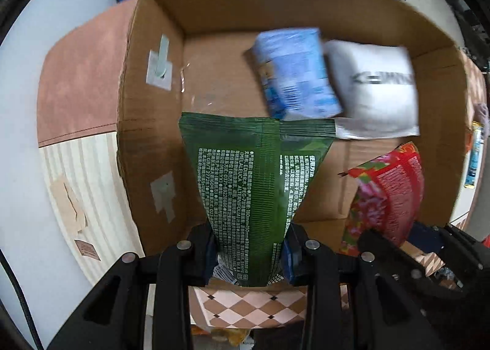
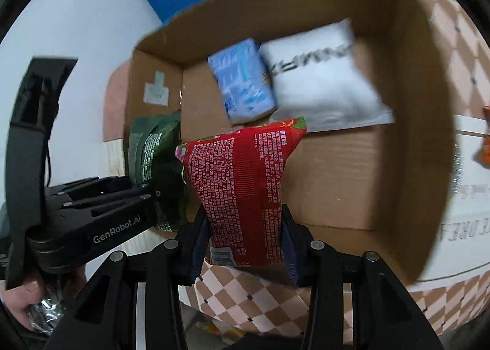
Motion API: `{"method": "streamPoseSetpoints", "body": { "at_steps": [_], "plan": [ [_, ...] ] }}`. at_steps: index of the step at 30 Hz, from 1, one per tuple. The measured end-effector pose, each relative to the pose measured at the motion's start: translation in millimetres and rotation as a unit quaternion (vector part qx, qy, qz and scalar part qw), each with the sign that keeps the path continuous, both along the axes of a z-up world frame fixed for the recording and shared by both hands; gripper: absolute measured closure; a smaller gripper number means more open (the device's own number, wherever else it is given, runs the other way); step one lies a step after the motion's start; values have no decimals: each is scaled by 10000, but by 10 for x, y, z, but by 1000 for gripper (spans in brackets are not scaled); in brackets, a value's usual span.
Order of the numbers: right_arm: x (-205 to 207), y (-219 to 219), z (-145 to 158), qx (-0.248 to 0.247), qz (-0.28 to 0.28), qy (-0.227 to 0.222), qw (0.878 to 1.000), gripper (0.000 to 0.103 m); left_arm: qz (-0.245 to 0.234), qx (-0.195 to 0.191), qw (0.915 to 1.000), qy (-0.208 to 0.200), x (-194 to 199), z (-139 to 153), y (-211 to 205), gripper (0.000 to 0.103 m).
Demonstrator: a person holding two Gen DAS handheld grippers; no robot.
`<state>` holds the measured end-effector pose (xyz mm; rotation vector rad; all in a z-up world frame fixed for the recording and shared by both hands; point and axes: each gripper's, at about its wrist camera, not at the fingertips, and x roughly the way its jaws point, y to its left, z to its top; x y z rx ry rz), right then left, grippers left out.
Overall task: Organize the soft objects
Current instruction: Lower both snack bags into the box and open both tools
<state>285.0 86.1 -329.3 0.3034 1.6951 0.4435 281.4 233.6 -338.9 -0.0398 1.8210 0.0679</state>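
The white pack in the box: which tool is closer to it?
Right, it seems. The white pack lies just past the red pouch in the right tool. The left tool, holding the green pouch, is further left.

Open brown cardboard box (image 1: 214,4) fills frame centre. Inside, upper right: blue plastic pack (image 1: 295,73), white pillow-shaped pouch (image 1: 372,90) touching its right side. Green printed pouch (image 1: 251,184) at lower centre, red printed pouch (image 1: 389,194) to its right, both before the box.
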Motion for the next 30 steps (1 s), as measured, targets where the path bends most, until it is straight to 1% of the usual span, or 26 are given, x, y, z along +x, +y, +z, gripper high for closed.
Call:
{"method": "streamPoseSetpoints", "body": {
  "at_steps": [4, 9, 12, 13, 15, 16, 17, 19, 20, 23, 25, 28, 30],
  "plan": [
    [41, 193, -242, -64, 10, 191, 9998, 58, 2, -59, 9997, 250, 54, -194, 81, 72],
    [84, 320, -403, -133, -37, 296, 9995, 58, 47, 18, 9993, 372, 91, -304, 122, 72],
    [99, 400, -457, -109, -36, 385, 9992, 58, 163, -150, 9985, 507, 114, -357, 164, 70],
    [62, 463, -487, -90, 2, 443, 9990, 55, 223, -237, 9979, 568, 107, -378, 188, 68],
    [59, 463, -544, -62, 8, 603, 9982, 53, 240, -283, 9974, 625, 104, -385, 206, 66],
    [58, 456, -554, -38, 4, 626, 9980, 47, 211, -259, 9975, 620, 105, -372, 201, 63],
    [52, 435, -548, -51, 19, 616, 9981, 38, 172, -220, 9978, 595, 110, -347, 190, 58],
    [53, 387, -513, -176, 29, 520, 9985, 30, 144, -204, 9983, 522, 119, -289, 163, 51],
    [58, 363, -496, -205, 30, 499, 9985, 29, 121, -195, 9986, 481, 119, -251, 142, 48],
    [35, 286, -408, -389, 60, 423, 9983, 29, 70, -165, 9992, 344, 101, -125, 86, 47],
    [64, 207, -337, -568, 119, 299, 9979, 29, 73, -220, 9994, 252, 73, -34, 48, 45],
    [33, 110, -214, -658, 171, 121, 9976, 29, 107, -271, 9996, -5, -51, 158, -24, 42],
    [-32, 47, -89, -762, 212, -78, 9968, 29, 105, -185, 9995, -211, -37, 258, -53, 42]
  ]
}}
